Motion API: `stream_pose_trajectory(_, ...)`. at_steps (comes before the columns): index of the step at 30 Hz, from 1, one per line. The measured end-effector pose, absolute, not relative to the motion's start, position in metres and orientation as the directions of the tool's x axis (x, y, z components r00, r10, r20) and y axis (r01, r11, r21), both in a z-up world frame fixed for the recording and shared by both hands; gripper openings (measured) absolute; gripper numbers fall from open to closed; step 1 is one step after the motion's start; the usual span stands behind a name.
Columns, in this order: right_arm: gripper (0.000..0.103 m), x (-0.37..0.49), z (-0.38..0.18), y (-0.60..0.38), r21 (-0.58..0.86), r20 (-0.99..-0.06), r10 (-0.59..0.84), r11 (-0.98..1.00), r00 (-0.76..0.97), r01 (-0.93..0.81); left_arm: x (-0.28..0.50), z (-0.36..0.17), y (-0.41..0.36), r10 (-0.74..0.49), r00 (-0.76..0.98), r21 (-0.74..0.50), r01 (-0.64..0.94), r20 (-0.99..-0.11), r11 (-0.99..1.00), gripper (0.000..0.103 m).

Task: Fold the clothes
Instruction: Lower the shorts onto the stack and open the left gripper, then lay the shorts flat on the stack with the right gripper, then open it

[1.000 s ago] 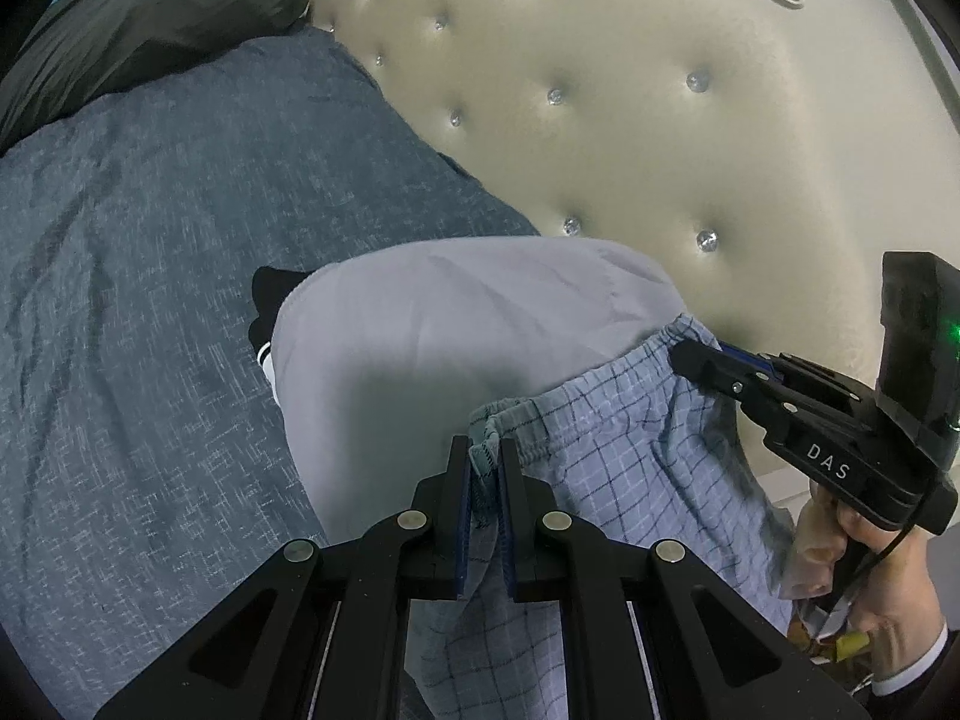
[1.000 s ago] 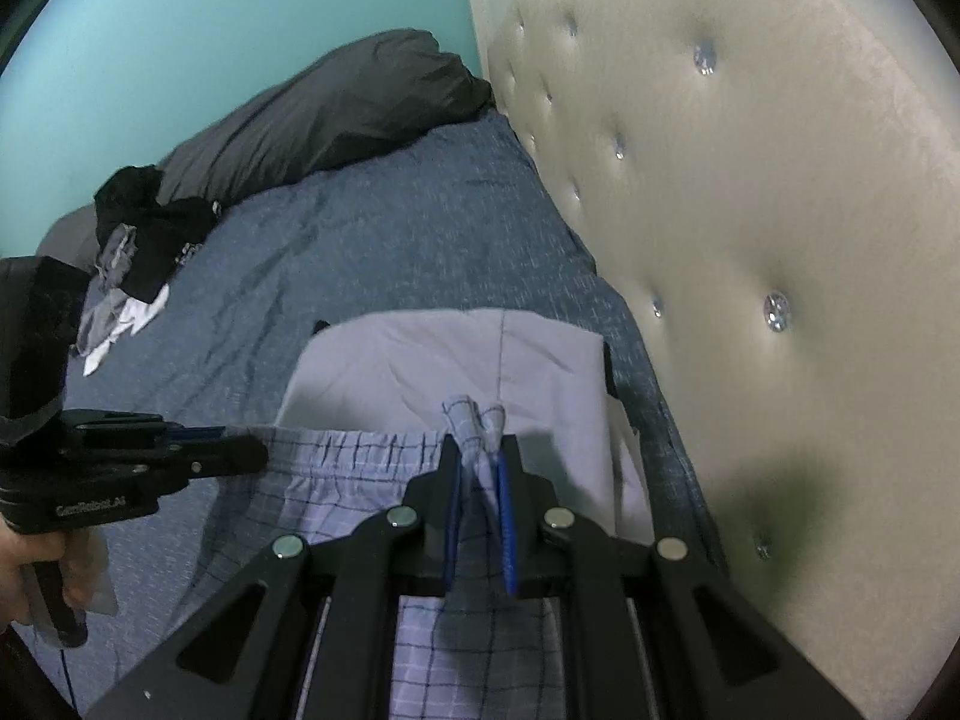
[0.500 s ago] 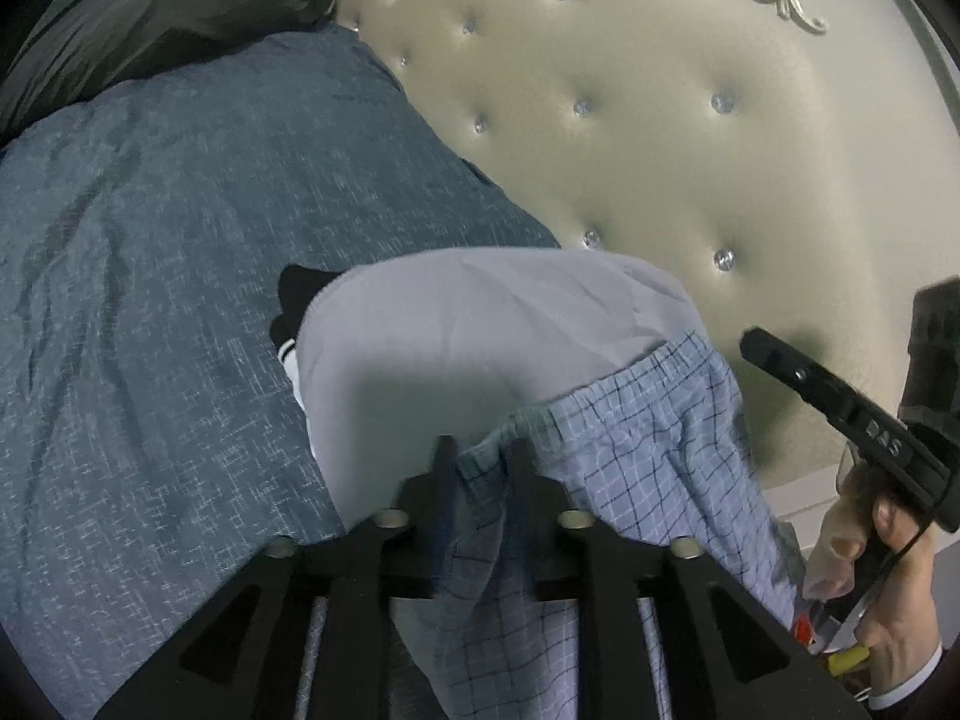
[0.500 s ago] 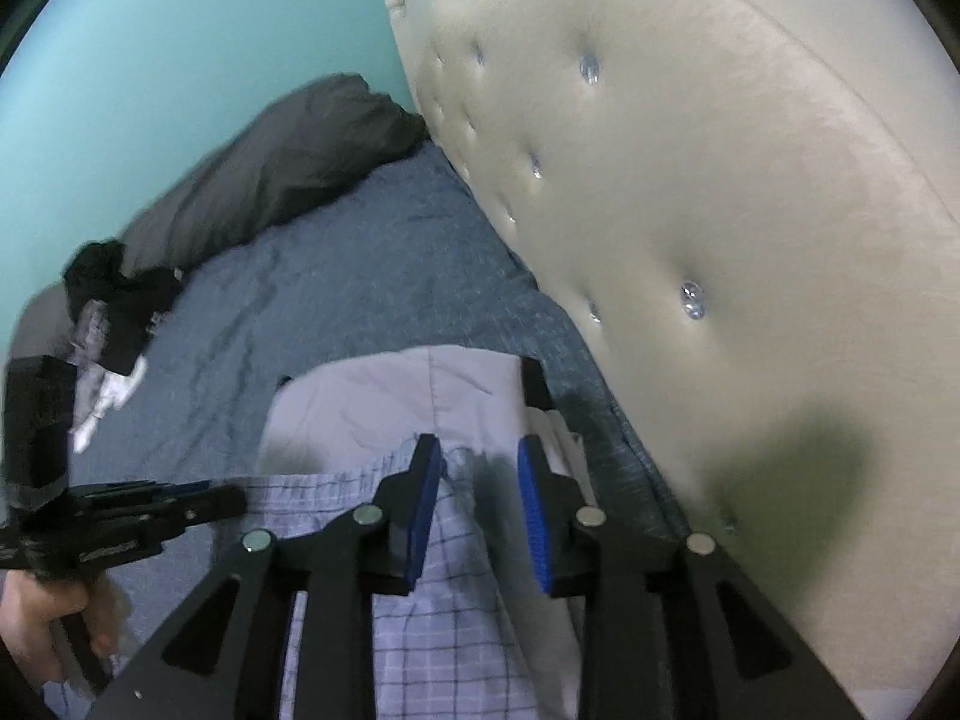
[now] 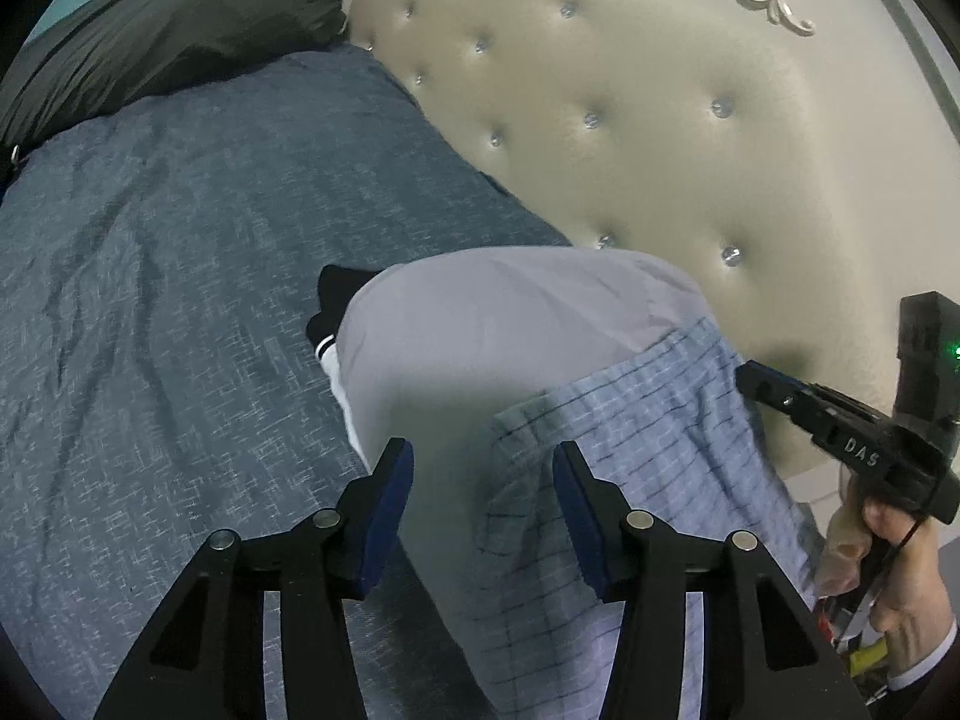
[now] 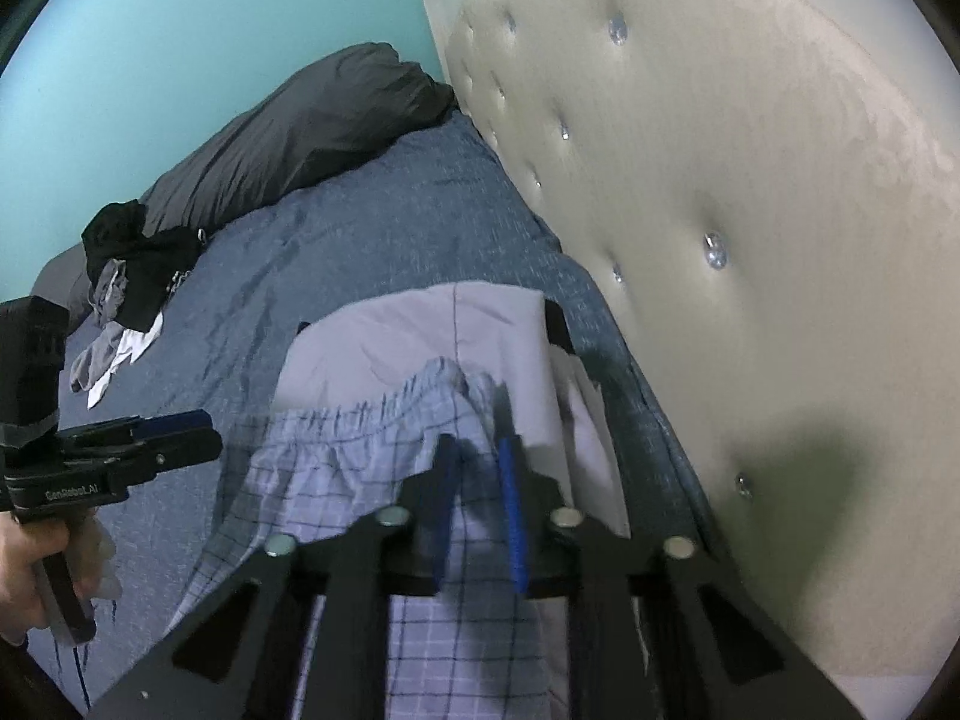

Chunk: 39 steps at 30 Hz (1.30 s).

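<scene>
The blue checked shorts (image 5: 636, 468) lie on top of a folded grey garment (image 5: 510, 330), both on the bed (image 5: 180, 300) close to the edge that meets the padded cream headboard (image 5: 690, 150). The elastic waistband of the shorts is bunched and rises in a small peak over the grey garment. A black piece of clothing with a white stripe (image 5: 330, 312) pokes out from under the grey garment on the side away from the headboard. The left gripper (image 5: 483, 480) has just been opening: its jaws stand spread above the near corner of the shorts, and their pads do not press on the fabric. The right gripper (image 6: 477, 471) has just been closing: its jaws are drawn close together with the waistband between them, but the blur there hides whether the pads pinch the fabric. A hand (image 5: 888, 576) holds the right gripper's handle beside the headboard. At the far end of the bed lies a dark grey pillow (image 6: 300, 132), and near it a small heap of black, grey and white clothes (image 6: 129, 276).
</scene>
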State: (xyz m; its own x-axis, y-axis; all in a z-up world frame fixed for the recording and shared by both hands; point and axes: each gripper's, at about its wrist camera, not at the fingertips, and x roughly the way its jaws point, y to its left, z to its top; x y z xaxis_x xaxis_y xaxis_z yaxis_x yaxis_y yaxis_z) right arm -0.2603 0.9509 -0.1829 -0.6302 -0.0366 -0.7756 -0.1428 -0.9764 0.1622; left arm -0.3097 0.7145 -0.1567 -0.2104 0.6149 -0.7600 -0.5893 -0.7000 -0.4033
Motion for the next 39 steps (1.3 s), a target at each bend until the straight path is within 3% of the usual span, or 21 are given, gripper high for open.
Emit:
stream_pose_trajectory(3,0.001,-0.259,-0.185,0.954,0.174,-0.768,-0.036,-0.973,-0.639,-0.154,-0.311,-0.164,0.713,0.603,-0.211,-0.395,-0.585,-0.769,-0.709,0.047)
stream_pose_trajectory(19,0.001,-0.263,-0.198,0.966,0.136,-0.787,0.037,-0.963,-0.616,-0.232,-0.314,-0.176,0.718,0.574,-0.221,-0.357,-0.597,-0.788,-0.719,0.046)
stream_pose_trajectory(28,0.003,-0.244,-0.178,0.986,0.224,-0.748,0.021,-0.933,-0.664,-0.281,-0.315,-0.157,0.704,0.596,-0.229,-0.378,-0.588,-0.770,-0.715,0.046)
stream_pose_trajectory(39,0.003,-0.195,-0.168,0.980,0.272,-0.728,-0.074,-0.944,-0.681,-0.188,-0.277,-0.141,0.683,0.618,-0.202,-0.382,-0.630,-0.759,-0.676,0.046)
